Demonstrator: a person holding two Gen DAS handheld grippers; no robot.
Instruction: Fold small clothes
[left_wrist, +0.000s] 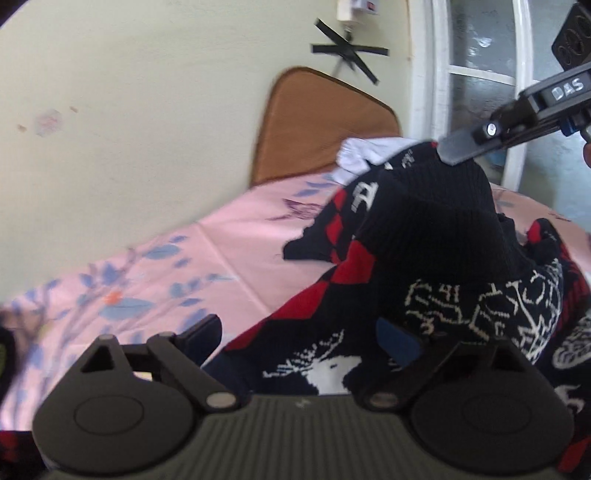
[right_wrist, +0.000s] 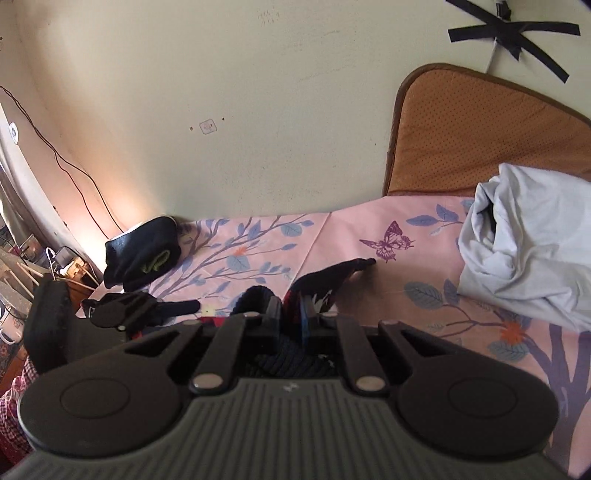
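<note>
Pink floral bedsheet (right_wrist: 369, 229); the navy-and-red knit sweater (left_wrist: 424, 236) hangs raised at three o'clock, unfolded; pale garment (right_wrist: 524, 243) heaped, waiting; my right gripper (right_wrist: 291, 314) is clamped on its ribbed hem; my left gripper (left_wrist: 295, 332) stands apart, fabric between.

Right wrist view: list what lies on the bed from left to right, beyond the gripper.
Dark folded garment with a green mark → black-and-red sweater edge held up in the right gripper → purple butterfly print on the pink sheet → crumpled pale blue garment.
</note>
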